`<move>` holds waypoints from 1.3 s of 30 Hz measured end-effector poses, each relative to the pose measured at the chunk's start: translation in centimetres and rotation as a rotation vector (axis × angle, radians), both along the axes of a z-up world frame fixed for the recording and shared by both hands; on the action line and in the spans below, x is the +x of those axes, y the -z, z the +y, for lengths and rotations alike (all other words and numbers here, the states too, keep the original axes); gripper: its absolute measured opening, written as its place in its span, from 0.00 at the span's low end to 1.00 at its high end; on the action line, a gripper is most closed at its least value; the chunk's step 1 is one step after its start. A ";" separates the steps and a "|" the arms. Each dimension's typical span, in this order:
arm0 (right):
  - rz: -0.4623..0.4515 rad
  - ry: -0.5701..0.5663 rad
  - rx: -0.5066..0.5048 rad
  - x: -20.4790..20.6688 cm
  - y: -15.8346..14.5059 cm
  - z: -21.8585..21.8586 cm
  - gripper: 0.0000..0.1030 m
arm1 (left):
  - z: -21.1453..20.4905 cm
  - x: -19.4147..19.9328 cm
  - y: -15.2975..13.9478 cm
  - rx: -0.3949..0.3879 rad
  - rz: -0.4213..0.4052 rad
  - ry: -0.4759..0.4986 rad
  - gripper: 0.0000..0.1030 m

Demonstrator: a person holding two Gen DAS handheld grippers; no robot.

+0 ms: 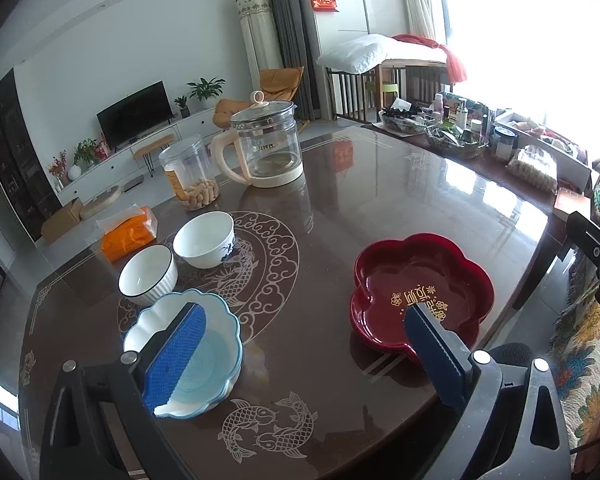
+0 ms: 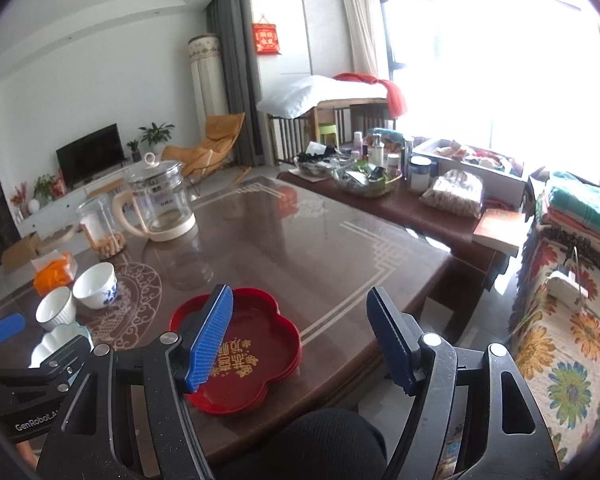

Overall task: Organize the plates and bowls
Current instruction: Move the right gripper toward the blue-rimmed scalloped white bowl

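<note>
A stack of red flower-shaped plates [image 1: 420, 280] [image 2: 260, 344] lies near the table's front right edge. At the front left lies a stack of light blue scalloped plates [image 1: 216, 360] [image 2: 60, 338]. Behind it stand a ribbed white bowl [image 1: 148, 276] [image 2: 56, 308] and a white bowl with a blue pattern [image 1: 204, 240] [image 2: 96, 284]. My left gripper [image 1: 306, 320] is open, one finger over the blue stack and the other over the red stack's near rim, with nothing between them. My right gripper [image 2: 300, 296] is open and empty above the red stack's right side.
A glass kettle [image 1: 266, 144], a clear snack jar [image 1: 190, 176] and an orange tissue pack [image 1: 130, 234] stand at the table's far left. A cluttered side table [image 2: 400, 192] adjoins the far right. A floral sofa [image 2: 560, 340] lies to the right, and a dark-clad knee [image 2: 320, 440] is below.
</note>
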State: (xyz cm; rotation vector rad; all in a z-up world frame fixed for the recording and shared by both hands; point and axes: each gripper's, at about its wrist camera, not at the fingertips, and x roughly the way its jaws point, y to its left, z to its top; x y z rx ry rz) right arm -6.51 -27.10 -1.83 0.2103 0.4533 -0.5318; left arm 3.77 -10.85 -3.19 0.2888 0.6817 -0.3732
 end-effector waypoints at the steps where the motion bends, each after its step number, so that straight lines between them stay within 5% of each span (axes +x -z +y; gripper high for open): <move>1: 0.000 -0.002 -0.012 0.0 -0.1 0.2 0.77 | 0.1 0.0 -0.1 -0.004 0.003 -0.004 0.96; 11: 0.082 -0.058 -0.107 1.0 0.5 3.5 0.77 | 1.1 -1.0 -1.3 -0.029 0.006 -0.010 0.96; 18: 0.122 -0.089 0.007 1.3 1.3 3.4 0.77 | 1.9 -1.0 -0.8 -0.055 0.050 -0.010 0.96; 39: 0.151 -0.236 -0.008 2.6 0.8 7.2 0.77 | 7.5 -0.5 -0.5 -0.089 0.069 -0.107 0.96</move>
